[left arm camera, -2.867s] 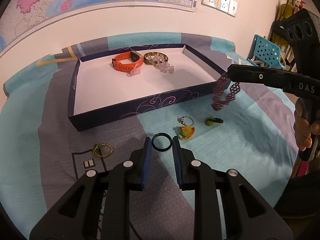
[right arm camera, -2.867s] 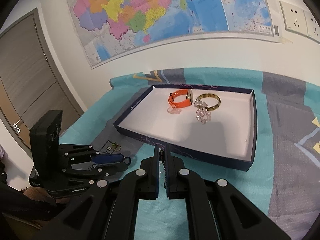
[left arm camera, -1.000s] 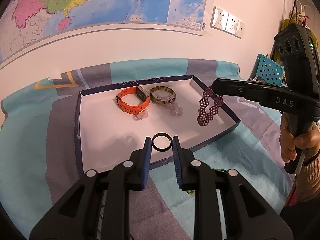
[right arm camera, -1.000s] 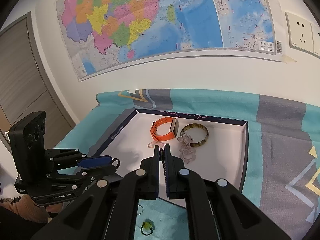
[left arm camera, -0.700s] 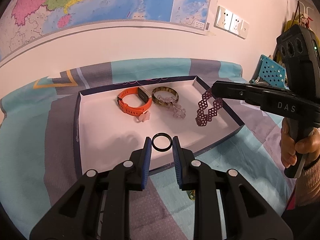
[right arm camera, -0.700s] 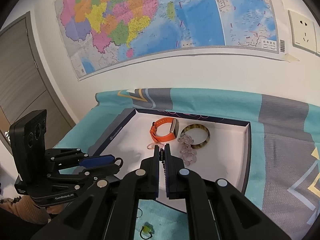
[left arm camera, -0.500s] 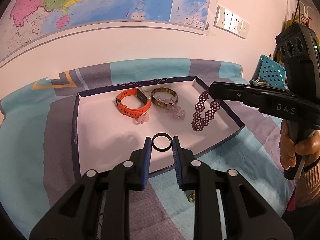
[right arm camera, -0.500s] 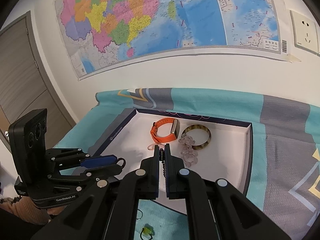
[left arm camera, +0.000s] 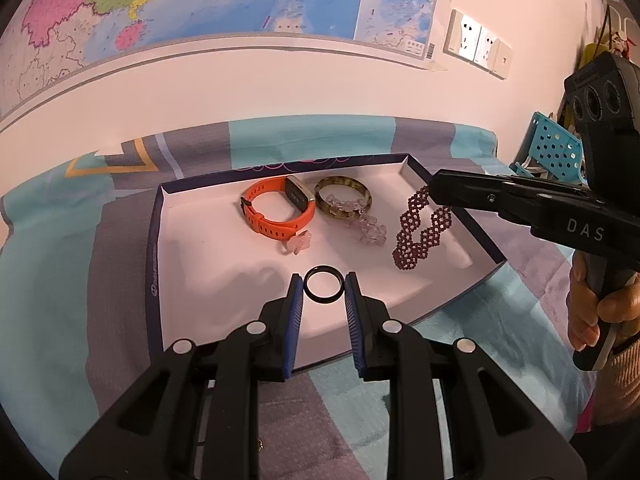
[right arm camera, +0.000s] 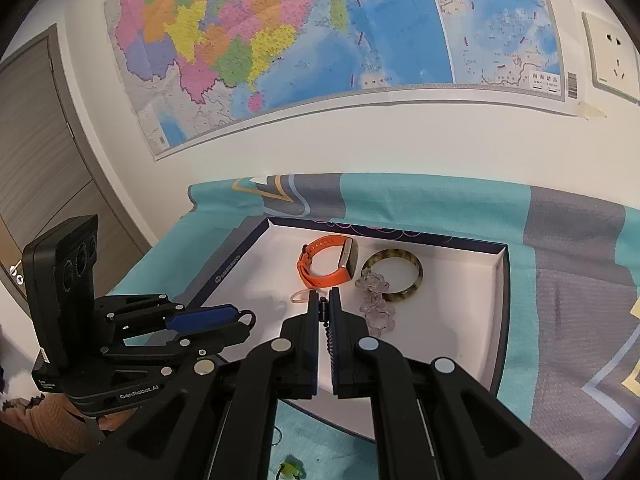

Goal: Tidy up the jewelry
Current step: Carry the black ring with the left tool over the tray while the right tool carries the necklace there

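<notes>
My left gripper (left arm camera: pixel 323 289) is shut on a black ring (left arm camera: pixel 323 289), held above the near part of a white-lined, dark-walled tray (left arm camera: pixel 154 264). My right gripper (left arm camera: pixel 431 191) comes in from the right, shut on a dark red beaded bracelet (left arm camera: pixel 420 232) that dangles over the tray's right side, its lower end near the floor. In the right wrist view the right gripper (right arm camera: pixel 325 304) is shut, with beads (right arm camera: pixel 329 332) showing in the slit. Inside the tray lie an orange watch band (left arm camera: pixel 276 212), a mottled bangle (left arm camera: pixel 343 198), a clear bead bracelet (left arm camera: pixel 370 230) and a pale pink ring (left arm camera: pixel 298 242).
A teal and grey cloth (left arm camera: pixel 60 280) covers the table. A yellow-green trinket (right arm camera: pixel 290 470) lies on the cloth in front of the tray. A wall with a map (right arm camera: pixel 320 32) and sockets (left arm camera: pixel 478 46) stands behind. A blue perforated rack (left arm camera: pixel 554 152) is at the far right.
The right gripper has carried the beaded bracelet leftward and lower over the tray's right side. The left gripper with the ring has stayed over the tray's near part.
</notes>
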